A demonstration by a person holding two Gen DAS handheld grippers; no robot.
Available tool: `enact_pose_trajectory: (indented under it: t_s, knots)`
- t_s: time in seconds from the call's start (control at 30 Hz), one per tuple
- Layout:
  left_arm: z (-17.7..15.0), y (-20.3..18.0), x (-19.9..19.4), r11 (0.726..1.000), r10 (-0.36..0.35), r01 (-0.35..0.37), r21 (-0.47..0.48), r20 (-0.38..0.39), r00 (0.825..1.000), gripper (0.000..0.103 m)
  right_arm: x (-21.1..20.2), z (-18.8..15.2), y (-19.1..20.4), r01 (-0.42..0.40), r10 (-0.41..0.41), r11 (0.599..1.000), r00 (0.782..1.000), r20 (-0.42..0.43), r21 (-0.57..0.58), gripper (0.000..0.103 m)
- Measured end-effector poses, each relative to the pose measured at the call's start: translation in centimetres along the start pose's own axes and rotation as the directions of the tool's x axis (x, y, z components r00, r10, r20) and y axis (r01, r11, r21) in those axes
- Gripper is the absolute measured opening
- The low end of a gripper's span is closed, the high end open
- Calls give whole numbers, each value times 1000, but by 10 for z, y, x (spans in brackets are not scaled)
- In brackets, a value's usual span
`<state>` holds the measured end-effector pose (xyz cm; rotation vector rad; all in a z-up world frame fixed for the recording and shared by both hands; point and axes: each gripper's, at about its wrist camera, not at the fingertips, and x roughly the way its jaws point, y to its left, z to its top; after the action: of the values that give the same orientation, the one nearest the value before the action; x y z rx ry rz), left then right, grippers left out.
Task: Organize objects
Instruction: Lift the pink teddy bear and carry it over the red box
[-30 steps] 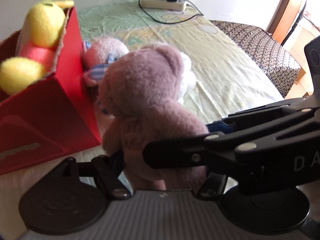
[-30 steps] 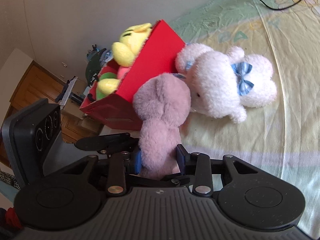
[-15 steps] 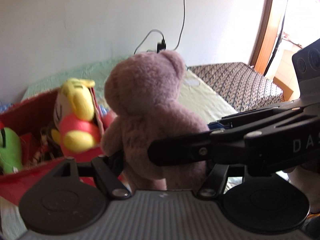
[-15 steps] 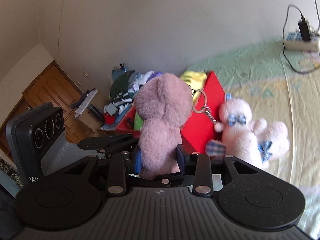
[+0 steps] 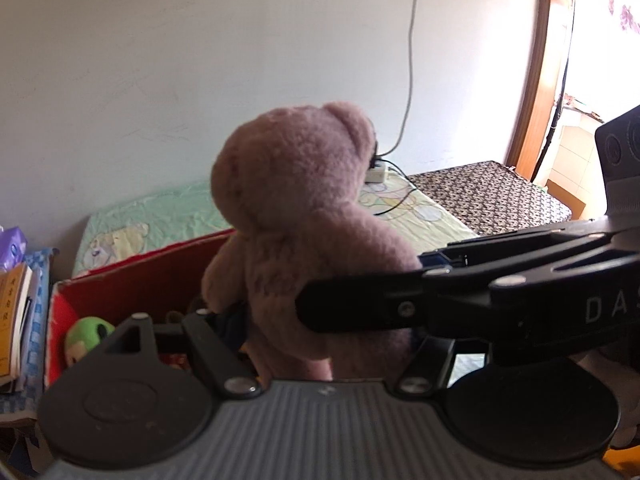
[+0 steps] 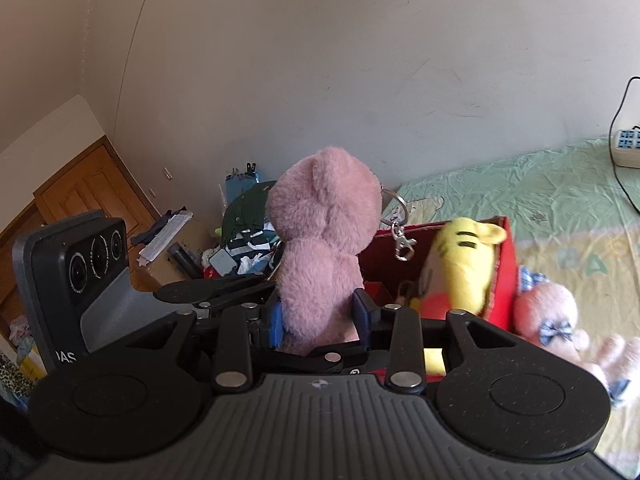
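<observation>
A pink plush bear [image 5: 304, 216] is held upright in the air by both grippers, above the open red box [image 5: 132, 284]. My left gripper [image 5: 316, 320] is shut on its lower body. My right gripper [image 6: 320, 312] is shut on its lower body too, and its fingers cross the left wrist view. The bear [image 6: 320, 232] has a metal keyring clip [image 6: 402, 246] hanging at its right. The red box [image 6: 506, 264] holds a yellow and red plush [image 6: 464, 272] and a green plush [image 5: 86, 334]. A white-pink plush with blue bows [image 6: 552, 320] lies on the bed beside the box.
The bed sheet [image 6: 540, 200] is pale green and yellow. A power strip with cables [image 5: 376, 174] lies at its far end by the wall. Books [image 5: 16, 320] are stacked left of the box. Clutter and a wooden door [image 6: 88, 196] are beyond the bed.
Both grippers have lifted the pink bear up off the bed and over the red box. The views now look level at the wall, with the box's inside below.
</observation>
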<state>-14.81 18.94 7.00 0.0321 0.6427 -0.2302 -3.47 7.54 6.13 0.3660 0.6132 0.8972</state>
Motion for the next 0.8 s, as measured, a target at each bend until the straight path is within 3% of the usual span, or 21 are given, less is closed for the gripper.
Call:
enact_pose_trajectory:
  t_s: [0.17, 0.43, 0.8]
  knots:
    - [4, 40, 13, 999, 47, -46, 15, -37, 998, 67, 46, 6, 6, 2, -2, 1000, 1000, -16, 27, 37]
    - [-5, 90, 55, 999, 33, -37, -26, -137, 990, 67, 98, 11, -12, 43, -30, 990, 995, -97, 135, 37]
    - [-26, 118, 104, 994, 39, -66, -85, -287, 957, 68, 137, 5, -23, 133, -90, 979, 963, -252, 156, 37]
